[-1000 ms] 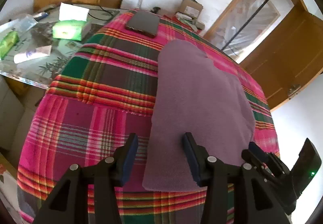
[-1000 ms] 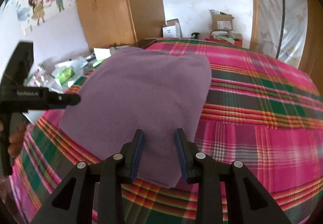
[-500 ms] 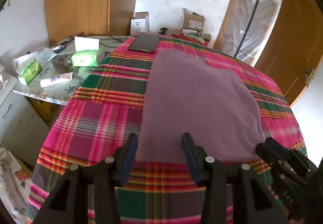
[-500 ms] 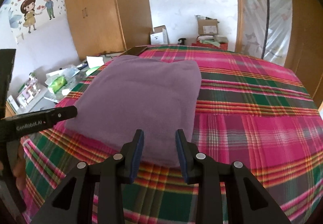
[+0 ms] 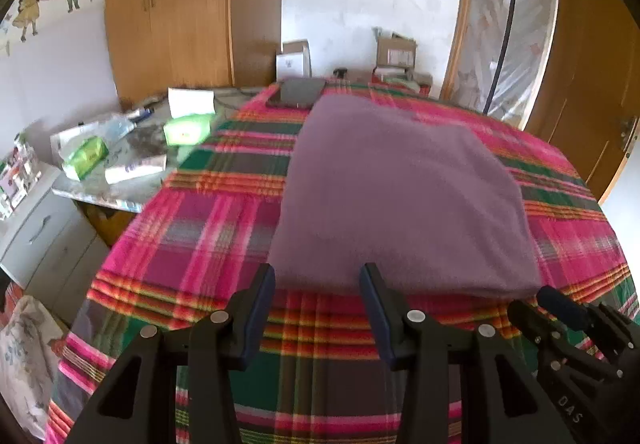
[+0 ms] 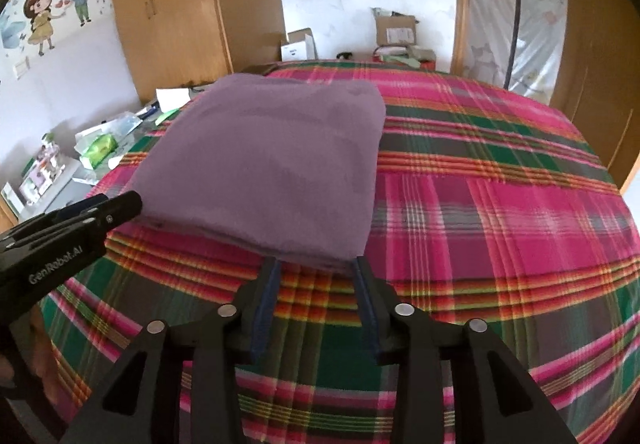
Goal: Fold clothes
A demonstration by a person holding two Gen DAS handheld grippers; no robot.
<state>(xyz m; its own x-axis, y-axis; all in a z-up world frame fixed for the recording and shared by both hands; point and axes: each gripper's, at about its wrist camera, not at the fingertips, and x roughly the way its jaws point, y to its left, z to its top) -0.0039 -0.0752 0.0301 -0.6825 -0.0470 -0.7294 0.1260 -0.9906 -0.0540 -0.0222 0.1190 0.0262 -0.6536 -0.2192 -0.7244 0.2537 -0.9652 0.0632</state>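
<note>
A folded purple garment [image 5: 400, 196] lies flat on the plaid-covered bed [image 5: 208, 236]; the right wrist view shows the same garment [image 6: 272, 164] as a neat rectangle. My left gripper [image 5: 318, 272] is open just short of the garment's near edge, holding nothing. My right gripper [image 6: 316, 262] is open too, its tips at the near right corner of the garment, with no cloth between the fingers. The right gripper also shows at the lower right of the left wrist view [image 5: 560, 308], and the left gripper at the left of the right wrist view [image 6: 80, 216].
A dark tablet [image 5: 298, 94] lies at the bed's far end. A cluttered side table [image 5: 120, 152] with green tissue packs [image 5: 186, 128] stands left of the bed. Wooden wardrobes [image 5: 176, 12], cardboard boxes [image 5: 394, 52] and a door [image 5: 592, 56] line the far wall.
Both grippers have pulled back toward the near edge of the bed and off the garment; the views have levelled. The garment has stayed folded and still.
</note>
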